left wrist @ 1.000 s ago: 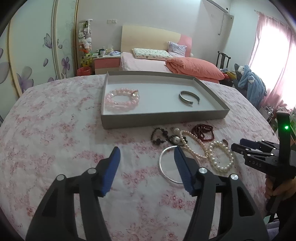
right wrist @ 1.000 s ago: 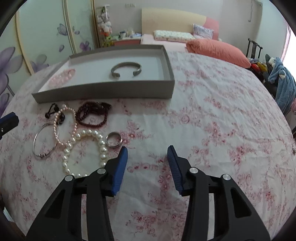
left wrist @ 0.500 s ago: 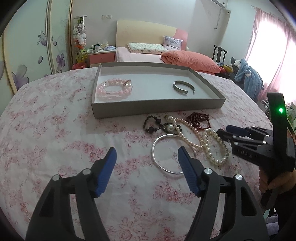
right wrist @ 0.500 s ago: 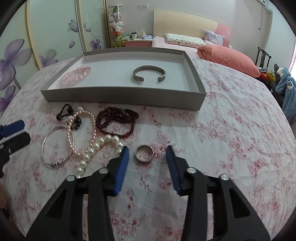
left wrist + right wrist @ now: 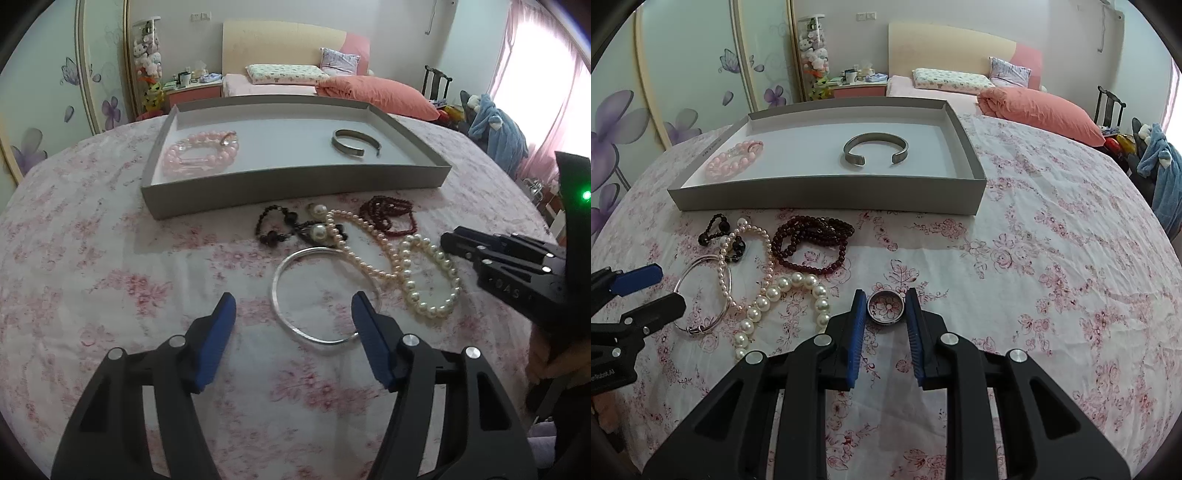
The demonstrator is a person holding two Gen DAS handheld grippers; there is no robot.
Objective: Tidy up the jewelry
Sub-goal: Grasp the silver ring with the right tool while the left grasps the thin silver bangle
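- Closing around the small silver ring [image 5: 886, 308], the right gripper [image 5: 885, 308] has just been drawing its jaws in: a second ago the ring lay ahead and to the left of wide-set fingers, and now it sits between the blue pads [image 5: 857, 325], which stand right against its sides.
- Whether the pads already press the ring firmly cannot be told for sure, but the gap on either side looks gone, so the grip reads as made or very nearly made, with the ring lying flat on the flowered cloth [image 5: 1052, 258].
- Meanwhile the left gripper [image 5: 293, 314] has come forward and down toward the thin silver bangle [image 5: 317, 295]; its jaws stand wide apart and hold nothing, with the right pad over the bangle's near right edge.
- Just beyond the bangle lie the pearl strands [image 5: 424, 280], the dark bead bracelet [image 5: 273, 227] and the dark red bead bracelet [image 5: 388, 214], all on the cloth in front of the grey tray [image 5: 295, 184].
- Inside the tray rest a pink bead bracelet [image 5: 201, 153] at the left and a metal cuff [image 5: 354, 142] at the right, so two pieces look sorted.
- The ring appears to be the next piece bound for the tray, the bangle probably after it.
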